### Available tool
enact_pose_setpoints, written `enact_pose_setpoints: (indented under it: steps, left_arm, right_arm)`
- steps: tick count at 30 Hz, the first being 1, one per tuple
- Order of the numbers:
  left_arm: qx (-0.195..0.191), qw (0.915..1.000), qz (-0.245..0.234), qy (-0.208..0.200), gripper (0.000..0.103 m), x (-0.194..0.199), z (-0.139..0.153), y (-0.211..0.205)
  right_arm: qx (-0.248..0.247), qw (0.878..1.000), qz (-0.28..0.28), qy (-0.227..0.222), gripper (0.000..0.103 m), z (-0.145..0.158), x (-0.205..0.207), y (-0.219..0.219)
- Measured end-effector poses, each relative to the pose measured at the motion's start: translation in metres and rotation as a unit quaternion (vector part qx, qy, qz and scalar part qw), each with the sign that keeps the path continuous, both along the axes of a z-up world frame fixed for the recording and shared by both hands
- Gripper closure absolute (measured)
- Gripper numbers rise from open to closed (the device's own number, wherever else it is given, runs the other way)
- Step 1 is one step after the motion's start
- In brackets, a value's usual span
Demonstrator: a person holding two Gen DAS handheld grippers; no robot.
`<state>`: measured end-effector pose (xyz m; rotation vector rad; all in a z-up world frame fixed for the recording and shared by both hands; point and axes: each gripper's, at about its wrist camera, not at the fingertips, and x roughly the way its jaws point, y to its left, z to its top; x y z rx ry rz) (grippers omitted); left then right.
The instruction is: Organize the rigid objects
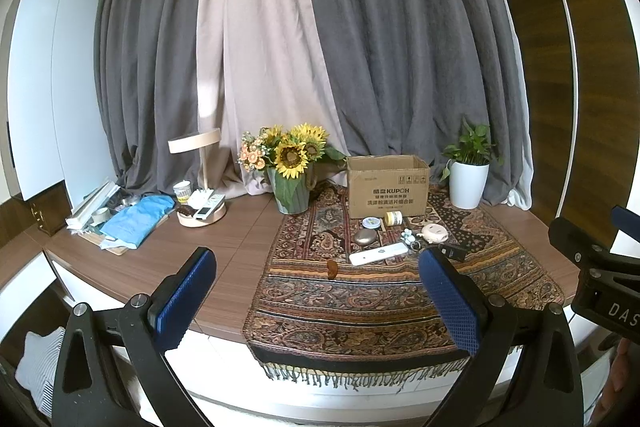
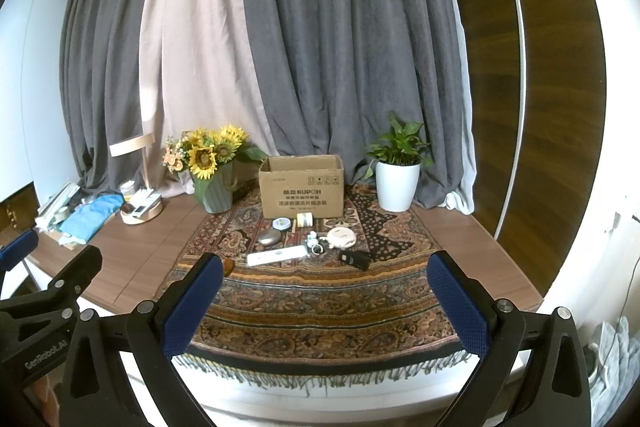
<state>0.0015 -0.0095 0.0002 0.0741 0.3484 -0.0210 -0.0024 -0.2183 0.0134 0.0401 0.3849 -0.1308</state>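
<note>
While both the left gripper and right gripper hover released at the table's near edge, nothing is packed: small items, like the white remote, lie before the far cardboard box; next, reach in.

An open cardboard box stood upright at the centre of the frame, flaps up, printed text facing forward. Just below it lay 7 small items: a round tin beside a small jar tipped on its side, a grey oval case lower left, a white bar-shaped device lying flat, a small white figure with a ring, a cream round device, and a black rectangular object at lower right.
</note>
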Motion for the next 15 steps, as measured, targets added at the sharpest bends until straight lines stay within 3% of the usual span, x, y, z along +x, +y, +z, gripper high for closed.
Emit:
enact_pose_setpoints:
  steps: [15]
  left_arm:
    - [-0.003,1.0,-0.001,-0.001,0.0,0.0017,0.0008,-0.0046]
  right_arm:
    - [0.0,1.0,0.001,-0.002,0.0,0.0014,-0.0004,0.0005]
